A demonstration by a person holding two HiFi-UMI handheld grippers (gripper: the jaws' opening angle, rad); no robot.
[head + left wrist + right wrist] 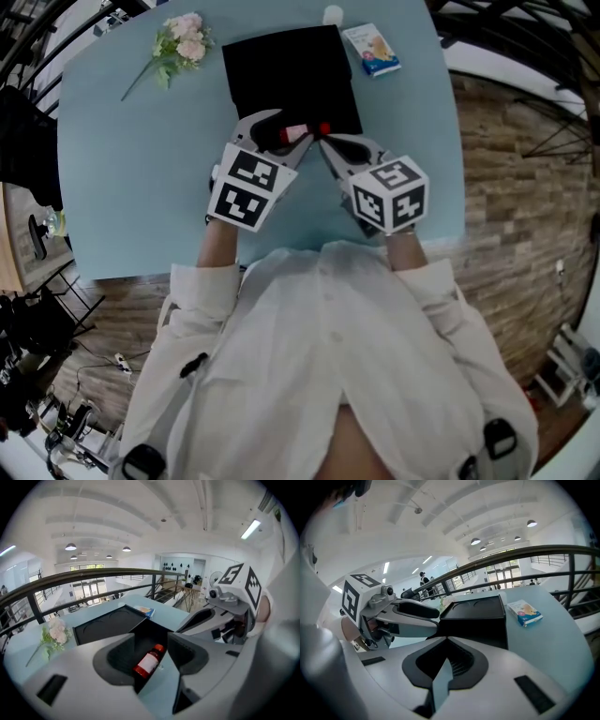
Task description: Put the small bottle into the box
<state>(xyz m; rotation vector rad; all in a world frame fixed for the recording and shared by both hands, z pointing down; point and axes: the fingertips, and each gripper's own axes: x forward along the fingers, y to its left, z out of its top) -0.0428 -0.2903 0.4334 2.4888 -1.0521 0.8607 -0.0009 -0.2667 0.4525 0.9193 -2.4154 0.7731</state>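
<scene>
The small bottle (149,661) lies on its side, red cap pointing away, right at the near edge of the black box (286,70). And the left tongs (151,644) sit over it with the jaws well apart, wider than the bottle, so it rests in the gap and nothing pinches it. The right tongs (442,660) hover just beside, jaws all but together, only a sliver of bench (131,169) showing between them, nothing held. I read this as the placing step at its close, or the release just over the rim. The next move, by my reckoning, calls for a straight lift of the left tongs without nudging the bottle. Now the tricky part: I cannot tell whether the bottle rests inside the box or on the bench against its front wall. The head view has both tongs crowding that spot, and the box's dark interior swallows its walls. Flowers (181,42) and a small carton (373,49) sit well apart at the far side.
</scene>
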